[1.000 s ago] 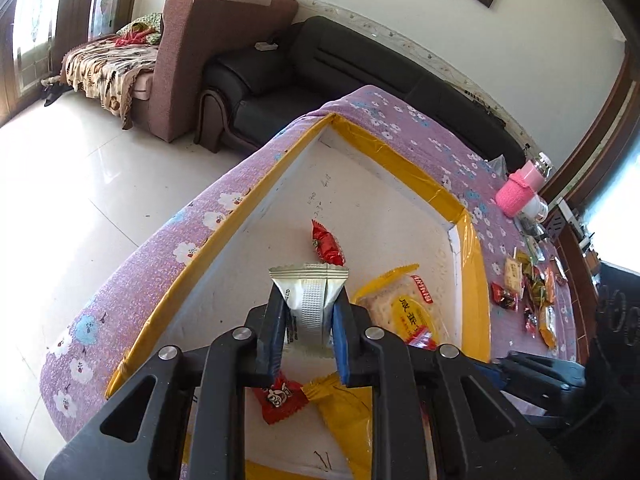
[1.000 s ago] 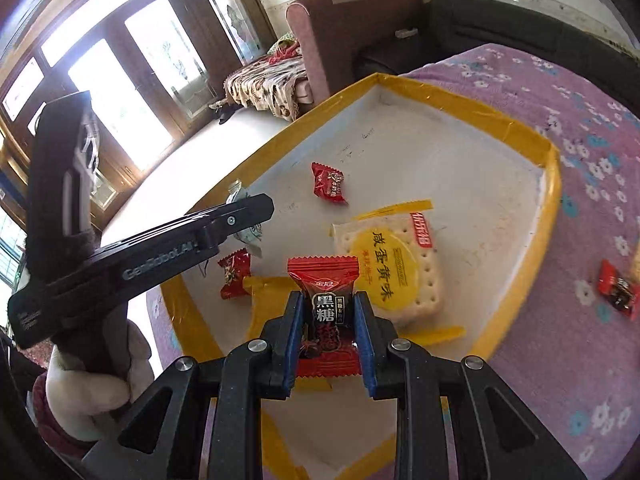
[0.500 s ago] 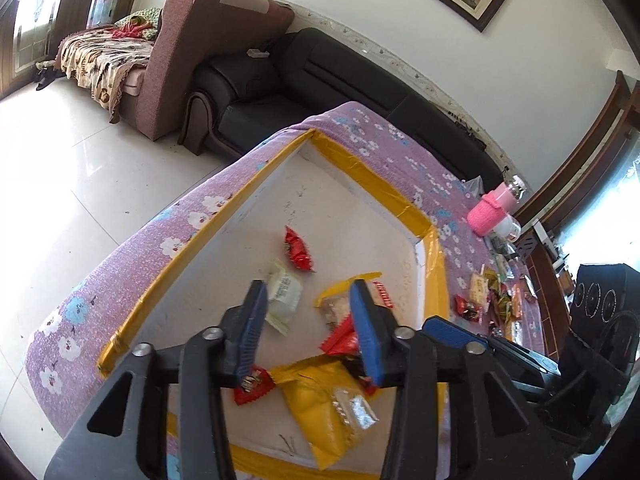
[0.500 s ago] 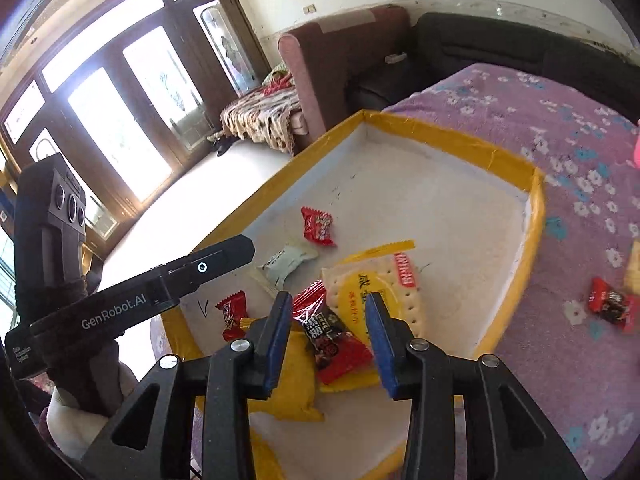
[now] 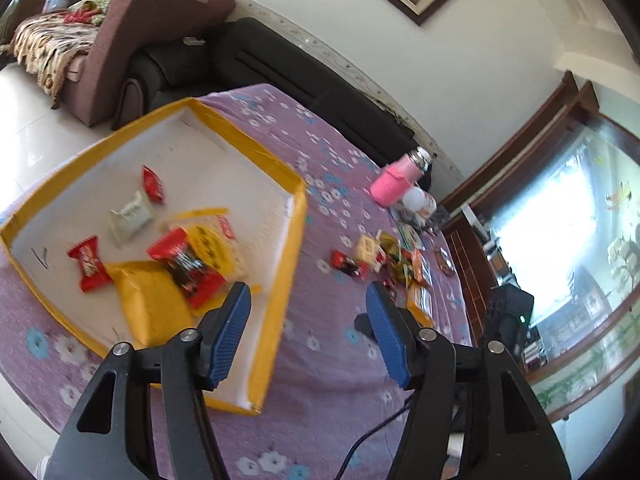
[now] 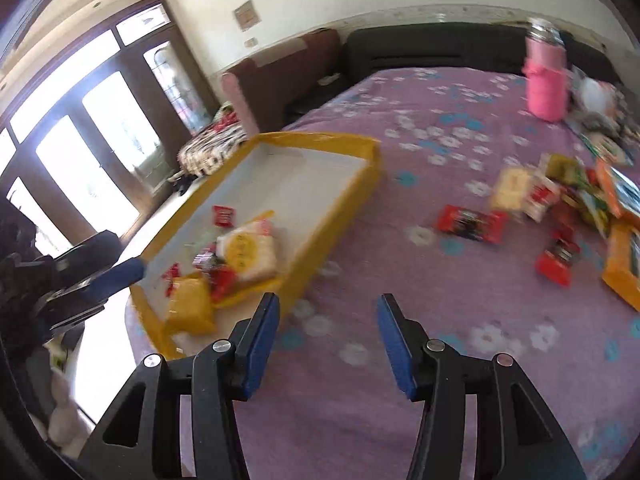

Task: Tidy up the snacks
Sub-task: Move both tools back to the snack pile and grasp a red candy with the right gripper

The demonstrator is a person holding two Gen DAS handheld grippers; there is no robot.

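A shallow white tray with a yellow rim (image 5: 294, 216) (image 6: 360, 176) lies on the purple flowered cloth. It holds several snacks: a silver sachet (image 5: 130, 216), a red-black candy bar (image 5: 186, 266), small red candies (image 5: 89, 262), a yellow cracker pack (image 6: 248, 250) and a yellow bag (image 5: 154, 306). A loose pile of snacks (image 5: 394, 260) (image 6: 568, 208) lies on the cloth to the right, with a red-black bar (image 6: 470, 222) nearest. My left gripper (image 5: 308, 320) is open and empty over the tray's near right edge. My right gripper (image 6: 326, 324) is open and empty above bare cloth, right of the tray.
A pink bottle (image 5: 396, 178) (image 6: 546, 80) stands at the far side of the table beside small jars. A black sofa (image 5: 256, 60) and a maroon armchair (image 5: 140, 40) stand behind. The left gripper's arm shows at the left of the right wrist view (image 6: 92, 280).
Both grippers let go of their snacks, the silver sachet and the red-black bar, into the tray, opened wide, and swung right, away from the tray toward the loose pile.
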